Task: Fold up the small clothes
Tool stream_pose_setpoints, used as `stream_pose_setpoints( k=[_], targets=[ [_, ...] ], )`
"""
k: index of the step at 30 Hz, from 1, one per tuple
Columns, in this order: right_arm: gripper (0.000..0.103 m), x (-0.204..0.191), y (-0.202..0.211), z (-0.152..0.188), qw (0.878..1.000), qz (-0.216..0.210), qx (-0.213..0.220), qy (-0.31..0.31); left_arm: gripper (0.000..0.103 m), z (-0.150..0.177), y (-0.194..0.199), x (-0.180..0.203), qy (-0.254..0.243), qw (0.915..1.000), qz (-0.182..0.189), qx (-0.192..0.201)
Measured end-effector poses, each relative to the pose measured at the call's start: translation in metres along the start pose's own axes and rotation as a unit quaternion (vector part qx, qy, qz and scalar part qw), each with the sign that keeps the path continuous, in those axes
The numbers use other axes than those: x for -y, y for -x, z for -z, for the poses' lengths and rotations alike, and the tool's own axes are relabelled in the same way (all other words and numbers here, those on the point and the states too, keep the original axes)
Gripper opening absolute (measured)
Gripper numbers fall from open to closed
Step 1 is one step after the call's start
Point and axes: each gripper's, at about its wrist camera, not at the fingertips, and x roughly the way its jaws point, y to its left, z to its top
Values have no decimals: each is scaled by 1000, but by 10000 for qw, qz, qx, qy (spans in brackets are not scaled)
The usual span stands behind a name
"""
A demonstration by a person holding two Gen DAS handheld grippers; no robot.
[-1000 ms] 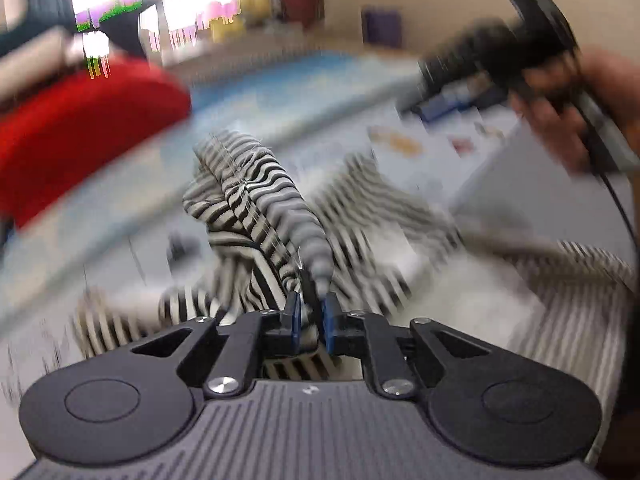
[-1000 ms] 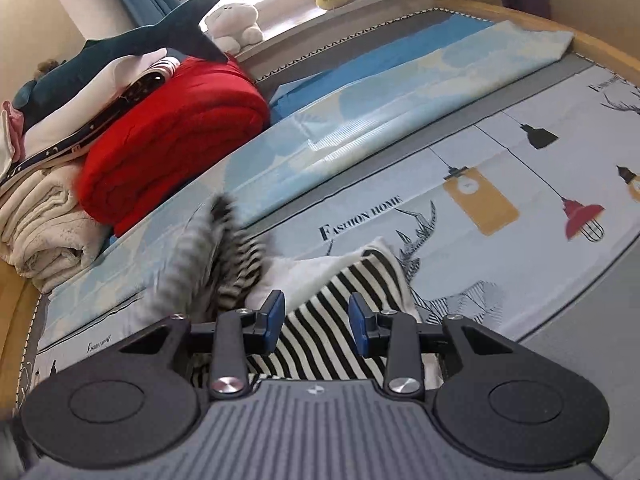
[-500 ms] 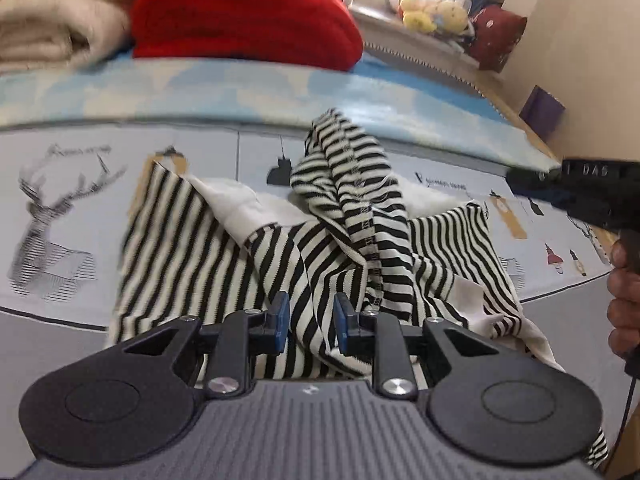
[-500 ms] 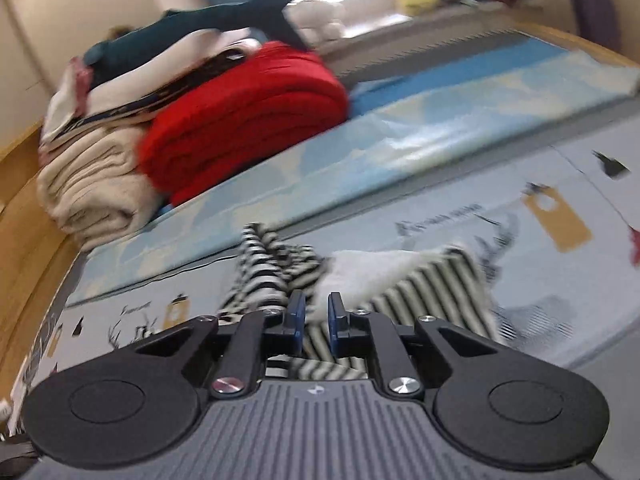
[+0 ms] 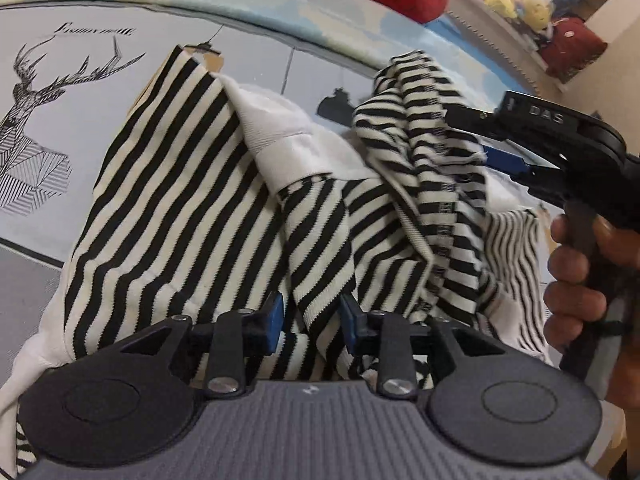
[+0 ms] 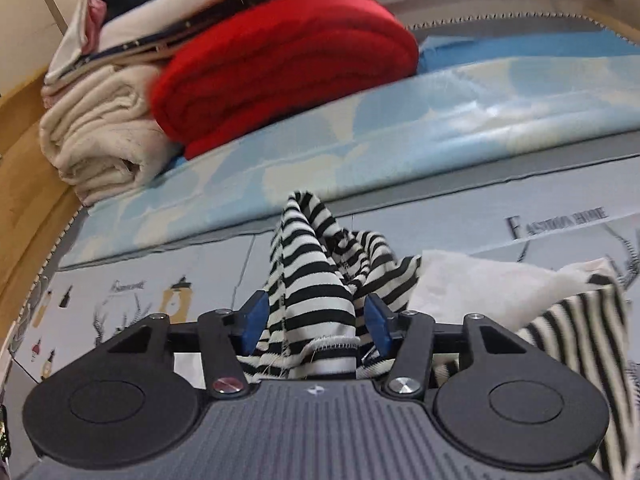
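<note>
Shirt (image 5: 192, 184): lay rumpled on bed (image 5: 48, 264); needed flattening first.
Left gripper (image 5: 310, 318): opening, stripe fold between, unpinched.
Right gripper (image 6: 316, 320): opening around sleeve (image 6: 308, 280), grip slack.

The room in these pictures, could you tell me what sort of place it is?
Probably a bedroom: a printed bedsheet serves as the work surface, folded blankets are stacked behind it, and soft toys sit along the window ledge.

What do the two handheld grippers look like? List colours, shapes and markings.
Left gripper: black linkage arms with silver screws, two round black discs, a ribbed grey body, blue finger pads. Right gripper: the same build. From the left wrist view its black side reads "DAS" above a black pistol handle.
</note>
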Motion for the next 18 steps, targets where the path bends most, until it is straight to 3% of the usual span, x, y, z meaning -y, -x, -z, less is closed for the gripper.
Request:
stream_pose_setpoints(
  k=[1,2,3,4,5,10,12,14,16,18],
  targets=[
    [54,0,-7,1,10000,21,-47,39,33,0,-2,0,-13,10000,-3,-30],
    [45,-1,-12,3,9999,-4,-68,74,30,1,-4,1,-45,10000,-29,-48],
    [23,-1,-16,4,9999,-47,-78,97,16,0,-5,2,-89,9999,-67,-38],
    [11,0,-16,4,9998,-114,-85,107,1,-1,-3,3,-145,9999,-66,-2],
    [3,1,-13,4,9998,-176,-66,53,1,-3,1,3,-181,9998,-60,78],
    [2,19,53,-7,9956,-406,445,-715,1,-24,56,-7,-131,9950,93,985],
    [2,22,97,-5,9938,-291,715,-797,1,-27,82,-14,-87,9917,357,1229],
    [2,26,141,10,9916,-115,861,-959,0,-26,103,-19,-204,9887,381,1436],
    [3,30,173,35,9925,-79,719,-987,0,-20,118,-25,-451,9882,175,1452],
    [7,32,192,70,9968,-67,179,-776,0,-12,121,-35,-559,9912,60,1199]
  ],
)
